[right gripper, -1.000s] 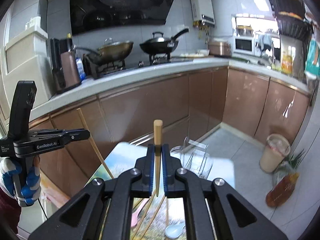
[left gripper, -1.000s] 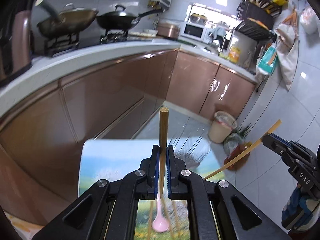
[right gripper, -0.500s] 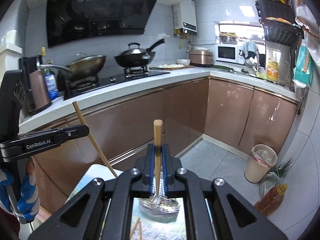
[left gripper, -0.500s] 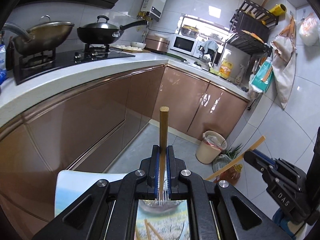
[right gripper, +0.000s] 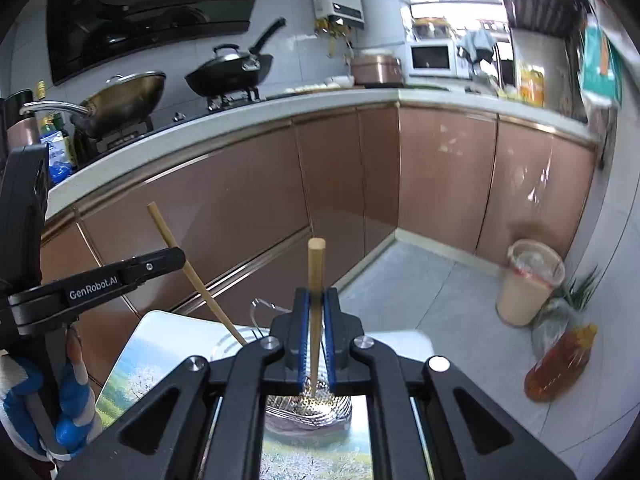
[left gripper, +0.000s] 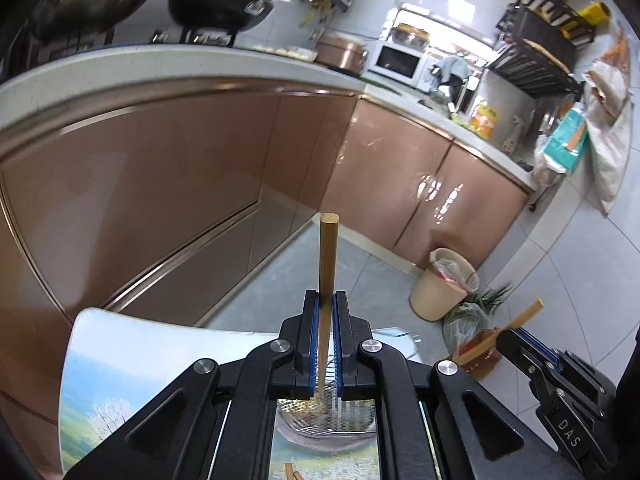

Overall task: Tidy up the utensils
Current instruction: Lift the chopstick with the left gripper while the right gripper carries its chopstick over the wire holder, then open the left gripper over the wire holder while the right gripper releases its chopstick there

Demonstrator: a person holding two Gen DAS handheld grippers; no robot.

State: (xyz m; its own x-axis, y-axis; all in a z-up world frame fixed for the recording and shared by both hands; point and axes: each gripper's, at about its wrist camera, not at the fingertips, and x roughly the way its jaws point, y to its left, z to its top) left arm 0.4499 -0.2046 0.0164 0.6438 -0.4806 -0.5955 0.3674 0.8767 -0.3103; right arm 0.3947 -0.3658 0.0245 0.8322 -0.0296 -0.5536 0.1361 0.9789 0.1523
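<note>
Chopsticks filled both pairs of jaws when we looked.

In the left wrist view, we saw the left gripper (left gripper: 327,344) with its jaws pressed onto a wooden chopstick (left gripper: 328,264), which stood up between the blue pads and ran down past them. Its lower end sat over or in a perforated metal utensil holder (left gripper: 328,412); we could not tell whether it touched. The holder stood on a table (left gripper: 120,360) covered with a landscape print, and the ends of more chopsticks (left gripper: 290,472) lay on the table nearer the camera. At the right edge we saw the right gripper (left gripper: 504,340) pinching a second chopstick (left gripper: 516,320), which slanted up to the right. On the floor beyond stood a beige trash bin (left gripper: 444,284), and a black wok (left gripper: 220,8) sat on the stove.

In the right wrist view, the right gripper (right gripper: 316,340) had its jaws clamped on its chopstick (right gripper: 316,280), upright between the pads, with the lower end over the utensil holder (right gripper: 308,408) on the table (right gripper: 160,344). At the left, a gloved hand (right gripper: 60,412) held the left gripper (right gripper: 176,256), whose jaws pinched the other chopstick (right gripper: 188,264); that chopstick slanted down to the right toward the holder. An oil bottle (right gripper: 560,364) stood on the floor at the right, near the trash bin (right gripper: 528,284).
</note>
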